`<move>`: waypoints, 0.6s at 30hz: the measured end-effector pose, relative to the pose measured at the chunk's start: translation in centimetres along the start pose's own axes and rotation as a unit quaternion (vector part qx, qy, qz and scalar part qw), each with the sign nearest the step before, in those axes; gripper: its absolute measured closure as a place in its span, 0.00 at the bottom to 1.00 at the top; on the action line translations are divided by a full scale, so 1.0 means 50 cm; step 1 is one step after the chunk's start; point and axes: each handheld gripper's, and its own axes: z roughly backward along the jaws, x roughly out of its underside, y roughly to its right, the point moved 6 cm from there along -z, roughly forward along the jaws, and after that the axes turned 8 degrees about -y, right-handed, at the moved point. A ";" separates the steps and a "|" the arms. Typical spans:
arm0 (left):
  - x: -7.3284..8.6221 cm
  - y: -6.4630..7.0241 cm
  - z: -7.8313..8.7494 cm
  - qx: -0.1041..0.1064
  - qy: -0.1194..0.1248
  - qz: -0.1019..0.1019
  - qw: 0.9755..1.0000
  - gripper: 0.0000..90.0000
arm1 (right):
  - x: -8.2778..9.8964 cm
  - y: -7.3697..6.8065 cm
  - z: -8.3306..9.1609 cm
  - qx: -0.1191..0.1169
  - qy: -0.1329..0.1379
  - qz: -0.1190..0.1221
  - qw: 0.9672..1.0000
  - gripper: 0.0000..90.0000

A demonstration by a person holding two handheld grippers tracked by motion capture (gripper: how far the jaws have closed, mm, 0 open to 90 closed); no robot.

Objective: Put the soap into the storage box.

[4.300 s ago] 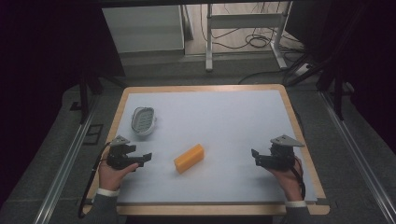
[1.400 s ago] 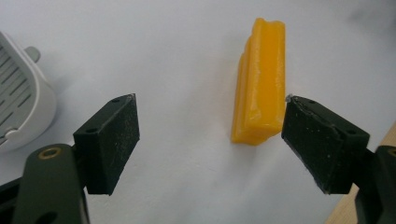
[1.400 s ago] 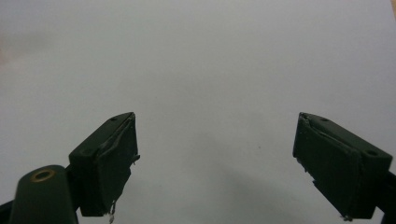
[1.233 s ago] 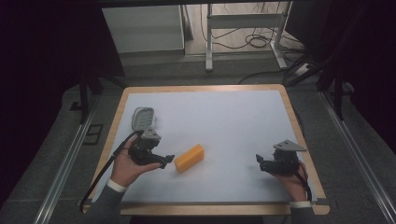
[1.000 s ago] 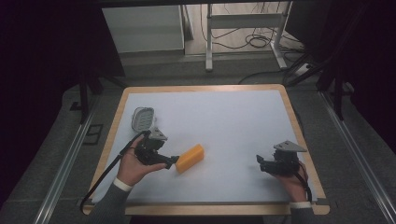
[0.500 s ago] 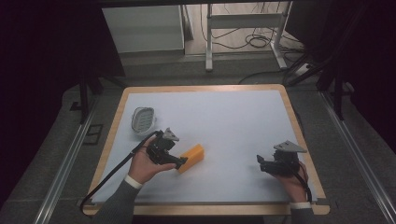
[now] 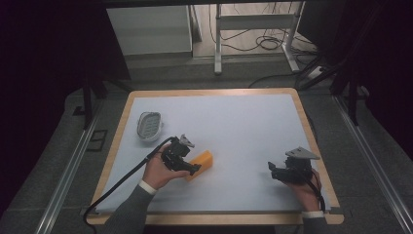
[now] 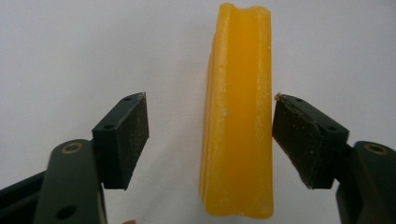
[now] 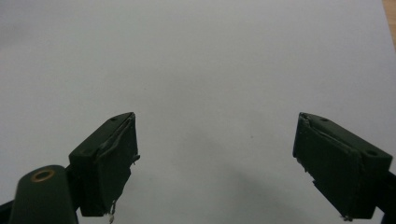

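A yellow bar-shaped block [image 7: 203, 160] lies on the white table sheet, left of the middle. My left gripper [image 7: 193, 170] has come down over its near end. In the left gripper view the block [image 8: 238, 116] stands lengthwise between the two pads. The right pad [image 8: 299, 135] is at its edge and the left pad [image 8: 128, 130] is still a gap away. These jaws have just been closing and do not press on the block. My right gripper [image 7: 272, 171] hovers open over bare sheet near the right front; nothing is between its jaws [image 9: 215, 144].
A small oval grey dish [image 7: 148, 124] sits at the left of the sheet [image 7: 234, 122], behind the left hand. The wooden table border [image 7: 311, 136] frames the sheet. The left gripper's cable [image 7: 117, 187] trails off the front left.
The left hand has moved right and down from beside the oval dish to the yellow block, and its jaws now straddle the block and stand narrower. The right hand has stayed put.
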 end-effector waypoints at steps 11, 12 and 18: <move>-0.001 0.007 -0.036 0.017 -0.029 -0.002 0.999 0.45 | 0.002 0.004 -0.002 0.006 -0.002 -0.003 1.000 0.15; -0.002 0.009 -0.038 0.012 -0.034 -0.004 0.999 0.45 | 0.003 0.005 -0.003 0.007 -0.003 -0.003 1.000 0.15; -0.014 0.015 -0.042 0.010 -0.039 -0.002 0.999 0.52 | 0.004 0.008 -0.004 0.010 -0.004 -0.005 1.000 0.15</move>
